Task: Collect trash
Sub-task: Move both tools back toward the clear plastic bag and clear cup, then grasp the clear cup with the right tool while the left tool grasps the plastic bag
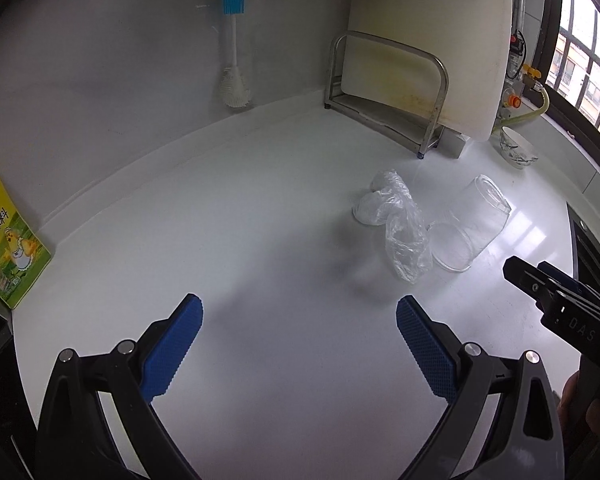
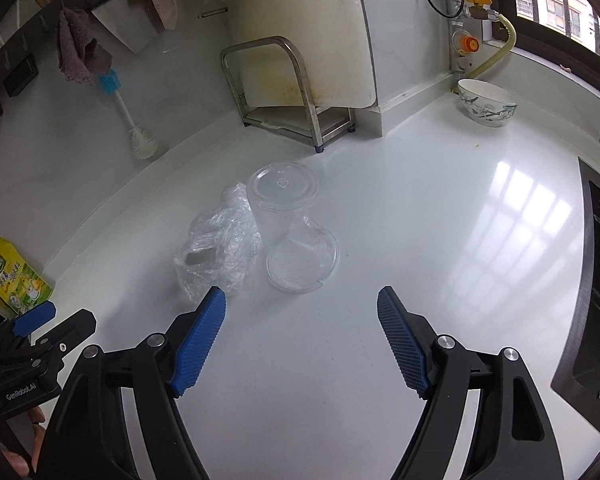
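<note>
A crumpled clear plastic bag [image 1: 396, 222] [image 2: 216, 254] lies on the white counter [image 1: 260, 240]. Right beside it lies a clear plastic cup [image 1: 470, 220] [image 2: 284, 200] tipped on its side, with a clear dome lid [image 2: 302, 258] at its mouth. My left gripper [image 1: 300, 312] is open and holds nothing, short of the bag and to its left. My right gripper [image 2: 302, 304] is open wide with nothing between its blue pads, just short of the lid and the bag. Each gripper shows at the edge of the other's view.
A steel rack [image 1: 384, 92] with a white cutting board [image 1: 428, 40] stands against the back wall. A blue-and-white brush [image 1: 233, 52] hangs there. A patterned bowl [image 2: 486, 102] sits at the far right, a yellow-green pouch [image 1: 4, 240] at the left. A black hob [image 2: 596, 300] borders the right.
</note>
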`<state>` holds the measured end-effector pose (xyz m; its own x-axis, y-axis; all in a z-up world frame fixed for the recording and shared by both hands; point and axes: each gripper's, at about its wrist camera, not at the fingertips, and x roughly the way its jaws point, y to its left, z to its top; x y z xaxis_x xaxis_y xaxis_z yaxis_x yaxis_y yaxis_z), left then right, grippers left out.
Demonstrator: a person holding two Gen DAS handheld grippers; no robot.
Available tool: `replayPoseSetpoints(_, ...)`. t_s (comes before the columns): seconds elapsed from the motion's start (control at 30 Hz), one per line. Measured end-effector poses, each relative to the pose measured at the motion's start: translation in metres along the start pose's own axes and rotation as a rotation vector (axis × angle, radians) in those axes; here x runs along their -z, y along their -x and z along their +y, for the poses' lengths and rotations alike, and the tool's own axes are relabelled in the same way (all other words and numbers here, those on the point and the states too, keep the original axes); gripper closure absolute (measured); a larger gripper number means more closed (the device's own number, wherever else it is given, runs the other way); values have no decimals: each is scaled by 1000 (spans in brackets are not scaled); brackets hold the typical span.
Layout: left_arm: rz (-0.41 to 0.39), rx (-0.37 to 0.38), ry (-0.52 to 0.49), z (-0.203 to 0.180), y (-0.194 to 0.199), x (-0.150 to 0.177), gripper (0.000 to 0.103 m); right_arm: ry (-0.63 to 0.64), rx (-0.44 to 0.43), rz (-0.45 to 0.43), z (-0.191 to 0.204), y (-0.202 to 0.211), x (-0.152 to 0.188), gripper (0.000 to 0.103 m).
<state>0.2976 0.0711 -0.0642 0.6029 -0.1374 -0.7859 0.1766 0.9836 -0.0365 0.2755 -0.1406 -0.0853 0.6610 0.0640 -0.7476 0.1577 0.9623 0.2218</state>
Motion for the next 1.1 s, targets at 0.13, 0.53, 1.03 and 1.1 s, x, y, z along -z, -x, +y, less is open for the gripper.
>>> replayPoseSetpoints(0.13, 11, 6, -9, 1, -16, -4, 7, -3, 14, -5, 4, -20, -8, 28)
replayPoseSetpoints(0.53, 25, 24, -7, 3, -37, -5, 7, -4, 42, -6, 12, -63, -22, 28)
replayPoseSetpoints(1.03, 25, 33, -8, -1, -42, -9, 7, 40, 36, -16, 11, -84, -26, 54)
replayPoseSetpoints(1.1, 24, 40, -10, -4, -43, -11, 7, 44, 30, -23, 10, -82, -26, 57)
